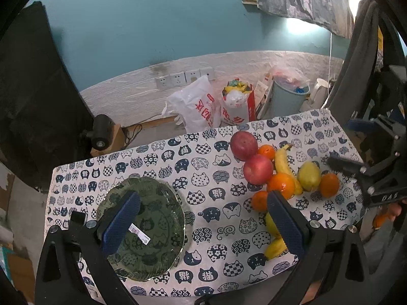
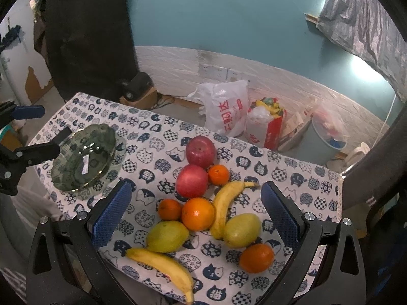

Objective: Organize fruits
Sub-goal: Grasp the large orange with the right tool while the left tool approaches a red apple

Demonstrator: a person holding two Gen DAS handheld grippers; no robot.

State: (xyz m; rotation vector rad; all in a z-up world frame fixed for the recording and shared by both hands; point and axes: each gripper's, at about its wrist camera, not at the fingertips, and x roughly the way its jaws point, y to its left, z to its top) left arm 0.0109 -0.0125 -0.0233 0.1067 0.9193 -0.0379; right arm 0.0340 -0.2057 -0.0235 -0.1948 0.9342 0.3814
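A green glass plate [image 1: 152, 244] [image 2: 76, 167] with a barcode sticker sits on the left of the cat-print tablecloth [image 1: 203, 172] [image 2: 157, 142]. Fruit lies in a cluster on the right: two red apples [image 2: 201, 151] [image 2: 192, 181], several oranges [image 2: 198, 213], two bananas [image 2: 226, 204] [image 2: 162, 264] and two yellow-green pears [image 2: 166, 236] [image 2: 241, 230]. My left gripper [image 1: 203, 221] is open and empty, above the table between plate and fruit. My right gripper [image 2: 195, 216] is open and empty, above the fruit cluster.
Beyond the table's far edge, on the floor, stand a white plastic bag [image 2: 226, 109], a red-and-white box [image 2: 267, 127] and a pale bin [image 2: 325, 139]. A black cloth [image 2: 89, 30] hangs at the left. A small black camera [image 2: 134, 86] sits on a cardboard box.
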